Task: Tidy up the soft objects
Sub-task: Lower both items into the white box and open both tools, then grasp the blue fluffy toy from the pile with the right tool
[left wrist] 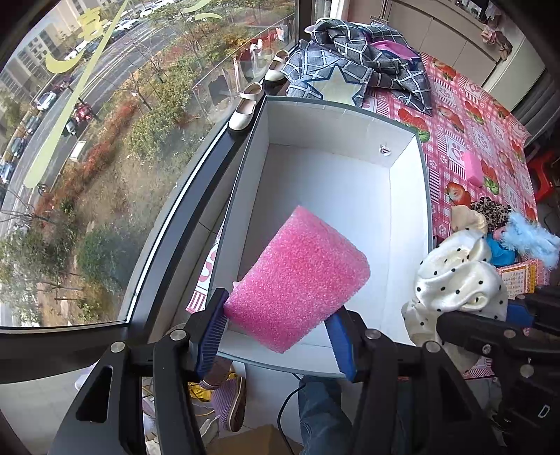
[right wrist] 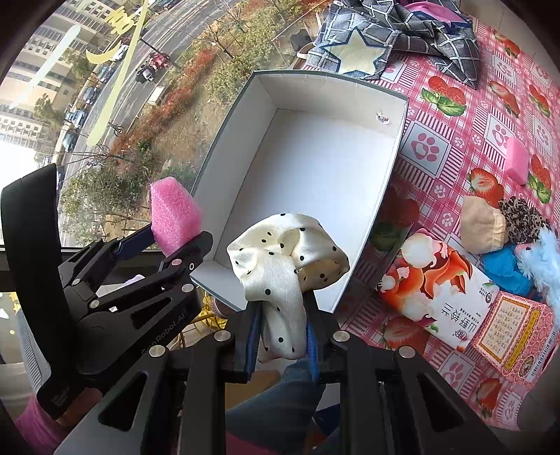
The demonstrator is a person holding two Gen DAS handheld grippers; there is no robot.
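Observation:
My left gripper (left wrist: 276,336) is shut on a pink foam block (left wrist: 297,280), held tilted above the near end of the white box (left wrist: 409,196). The box is open and bare inside. In the right wrist view the same pink foam block (right wrist: 173,215) shows left of the white box (right wrist: 388,182), pinched by the left gripper (right wrist: 168,241). My right gripper (right wrist: 281,332) is shut on a cream cloth with black dots (right wrist: 283,259), hanging over the box's near rim. The cream dotted cloth (left wrist: 458,283) also shows at the right of the left wrist view.
On the pink strawberry tablecloth (right wrist: 455,119) lie a second pink foam piece (right wrist: 516,164), a beige pouch (right wrist: 483,224), a leopard-print piece (right wrist: 521,213), blue fluffy items (right wrist: 518,266), a printed packet (right wrist: 441,283) and a plaid cloth (right wrist: 395,31). White shoes (left wrist: 245,105) stand on the window ledge.

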